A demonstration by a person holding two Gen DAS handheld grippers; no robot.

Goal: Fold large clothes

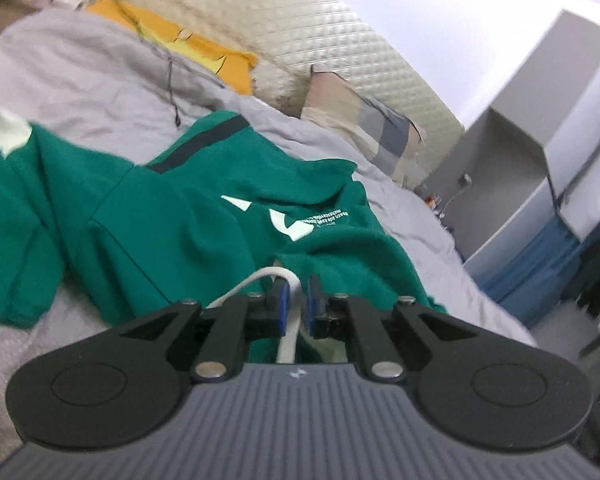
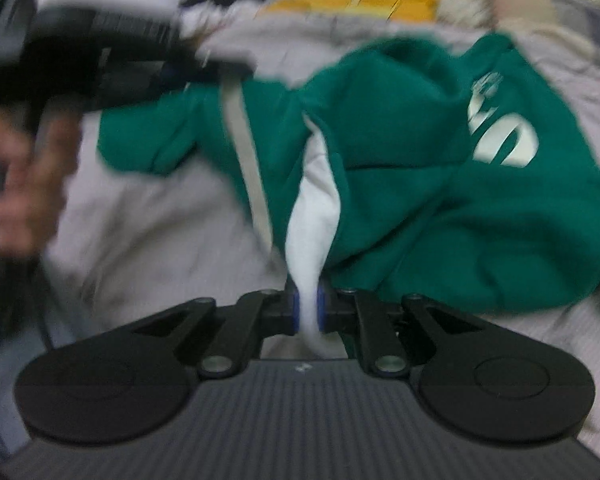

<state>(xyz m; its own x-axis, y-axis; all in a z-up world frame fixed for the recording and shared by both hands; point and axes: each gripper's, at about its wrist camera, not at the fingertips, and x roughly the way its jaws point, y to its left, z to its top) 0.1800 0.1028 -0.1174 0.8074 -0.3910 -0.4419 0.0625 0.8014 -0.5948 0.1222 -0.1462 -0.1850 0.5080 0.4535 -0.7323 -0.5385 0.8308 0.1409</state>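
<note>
**Green sweatshirt pinched at two points over the bed**

In the left wrist view, a large green cotton sweatshirt with pale printed lettering [image 1: 204, 208] is seen crumpled on a pale grey bed cover [image 1: 80, 76]. The left claw [image 1: 296, 306] is pressed together on a white drawcord [image 1: 288, 340] and, it seems, a fold of green cloth at the near edge. Farther off lie a yellow garment [image 1: 204, 46], a patchwork pillow [image 1: 364, 128] and a quilted cream headboard [image 1: 300, 20]; grey cupboards [image 1: 540, 160] stand at the right.

In the blurred right wrist view, the right claw [image 2: 308, 308] is closed on a white lining panel [image 2: 312, 216] of the same garment. The person's left hand [image 2: 28, 168] is glimpsed at the far left.

The garment is judged soft, limp and fairly heavy, so it should sag and bunch between the holds. Hem corners or shoulder seams would probably be better taken than a cord or loose lining, which may slip. The soft bedding could drag on the cloth.
</note>
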